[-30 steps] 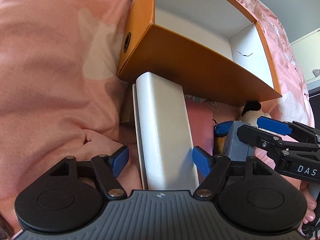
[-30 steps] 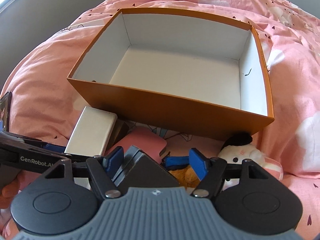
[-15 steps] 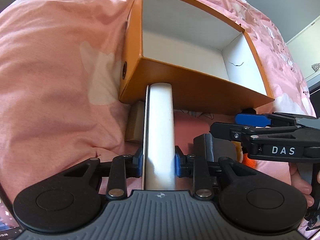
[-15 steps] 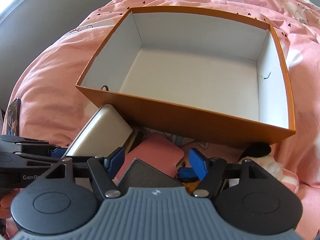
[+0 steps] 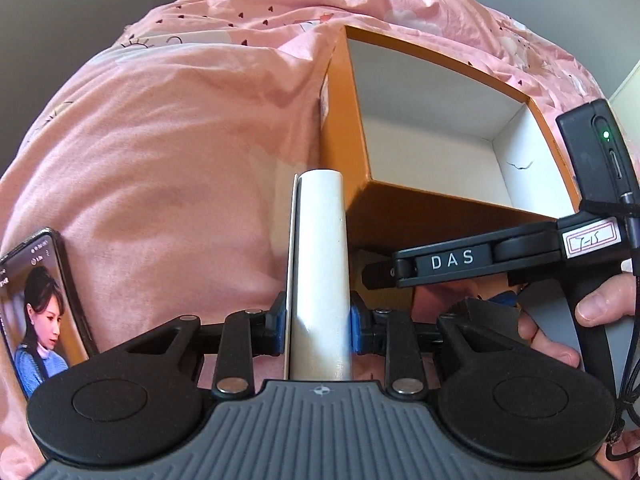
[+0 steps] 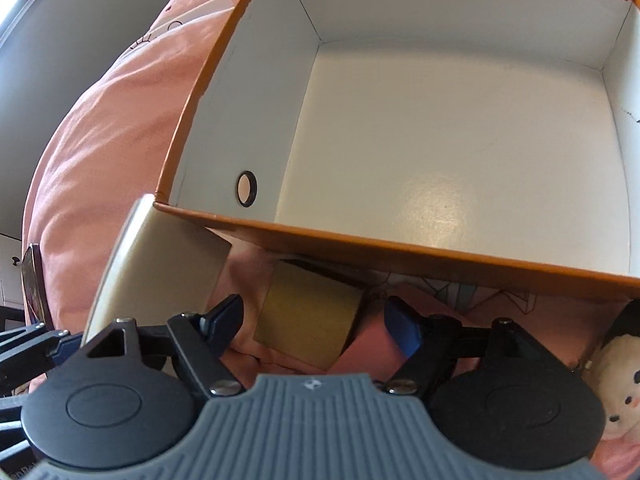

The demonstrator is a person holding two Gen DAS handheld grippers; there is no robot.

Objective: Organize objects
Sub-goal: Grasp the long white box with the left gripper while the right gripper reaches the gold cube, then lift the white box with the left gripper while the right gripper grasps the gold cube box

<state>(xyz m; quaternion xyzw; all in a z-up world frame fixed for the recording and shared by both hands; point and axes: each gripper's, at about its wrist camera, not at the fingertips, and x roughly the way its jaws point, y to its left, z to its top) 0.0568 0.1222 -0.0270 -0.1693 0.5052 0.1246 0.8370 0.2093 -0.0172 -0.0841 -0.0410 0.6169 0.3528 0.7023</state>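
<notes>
The left tongs (image 5: 318, 326) are clamped on a white slab (image 5: 320, 264), blue pads pressing its two broad faces near the lower end, so that it stands edge-on and points toward the near left corner of the orange box (image 5: 420, 204). This hold reads as a lift preparatory to carrying the slab over the rim; its upper end sits just beside the corner, outside the box. The box lies open on the pink bedding (image 5: 160, 152) and its white interior holds nothing visible, which suggests the organizing has barely begun. The right tongs (image 6: 314, 322) are opening, pads clear of everything, poised over a tan block (image 6: 310, 322) that lies on the bedding against the box's near wall; the block sits between the pads without contact, so a grasp appears intended but not made. A pink flat item (image 6: 372, 352) lies partly under the block, and a white plush toy (image 6: 620, 388) sits at the right edge. A phone (image 5: 38, 312) with a lit screen leans at the left, apparently not part of the sort. Limits of inspection: the slab's lower end is hidden behind the tool body, its nature cannot be determined, the plush toy is cut off by the frame, the pink item's extent is masked, and a hand (image 5: 576, 320) holding the right tool shows only fingers.
</notes>
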